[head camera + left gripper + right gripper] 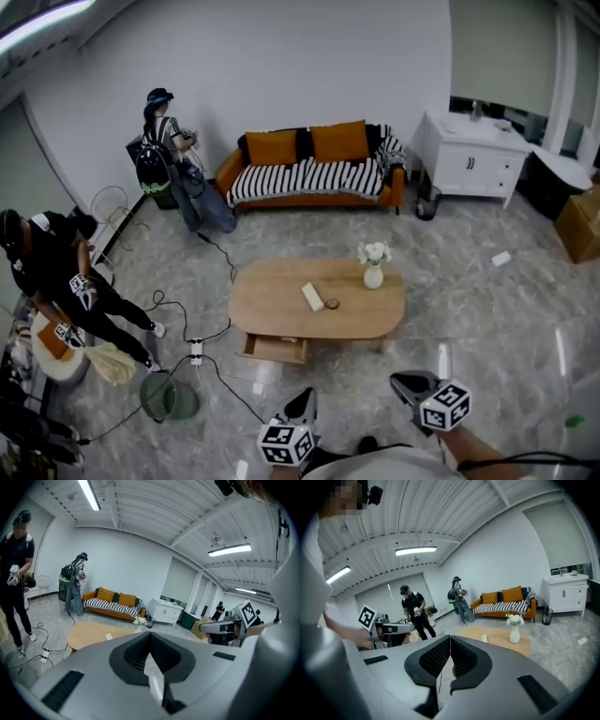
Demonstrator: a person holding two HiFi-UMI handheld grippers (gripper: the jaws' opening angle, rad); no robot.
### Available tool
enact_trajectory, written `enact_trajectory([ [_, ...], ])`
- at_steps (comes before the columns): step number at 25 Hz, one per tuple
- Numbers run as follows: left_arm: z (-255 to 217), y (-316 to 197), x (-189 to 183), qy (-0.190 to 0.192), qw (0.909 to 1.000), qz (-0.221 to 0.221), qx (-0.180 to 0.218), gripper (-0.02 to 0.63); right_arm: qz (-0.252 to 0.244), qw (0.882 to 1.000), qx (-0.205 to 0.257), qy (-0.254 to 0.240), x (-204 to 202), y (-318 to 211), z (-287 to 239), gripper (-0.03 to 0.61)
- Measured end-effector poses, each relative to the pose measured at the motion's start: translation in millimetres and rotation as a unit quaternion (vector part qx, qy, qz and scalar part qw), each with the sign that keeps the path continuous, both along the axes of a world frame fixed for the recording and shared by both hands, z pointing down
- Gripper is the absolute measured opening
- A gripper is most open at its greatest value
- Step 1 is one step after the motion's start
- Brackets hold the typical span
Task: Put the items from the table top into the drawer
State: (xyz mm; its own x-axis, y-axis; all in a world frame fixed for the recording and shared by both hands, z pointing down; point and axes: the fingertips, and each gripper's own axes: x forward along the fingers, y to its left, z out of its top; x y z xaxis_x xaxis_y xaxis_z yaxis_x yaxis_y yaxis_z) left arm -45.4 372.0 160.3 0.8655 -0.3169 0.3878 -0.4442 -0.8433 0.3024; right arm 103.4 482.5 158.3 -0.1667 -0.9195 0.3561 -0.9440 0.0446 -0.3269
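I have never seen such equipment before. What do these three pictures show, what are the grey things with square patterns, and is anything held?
There is no robot here. A person holds one tool in each hand, and each tool carries a cube with square markers. The head view comes from a camera on the person's head, looking down; the left tool and the right tool show at its bottom. The other two pictures come from a camera on each tool, looking along its jaws. Both pairs of jaws are together and hold nothing. Ahead stands a wooden table with a white block, a small round thing and a vase of white flowers on it. Its drawer is open.
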Motion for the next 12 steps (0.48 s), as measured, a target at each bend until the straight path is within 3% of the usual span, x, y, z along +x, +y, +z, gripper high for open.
enact_trajectory([
  [12, -0.4, -13.8, 18.8, -0.012, 0.9997, -0.023, -0.003, 0.000, -0.010, 1.000, -0.004, -0.005, 29.0, -14.6, -1.2, 0.032],
])
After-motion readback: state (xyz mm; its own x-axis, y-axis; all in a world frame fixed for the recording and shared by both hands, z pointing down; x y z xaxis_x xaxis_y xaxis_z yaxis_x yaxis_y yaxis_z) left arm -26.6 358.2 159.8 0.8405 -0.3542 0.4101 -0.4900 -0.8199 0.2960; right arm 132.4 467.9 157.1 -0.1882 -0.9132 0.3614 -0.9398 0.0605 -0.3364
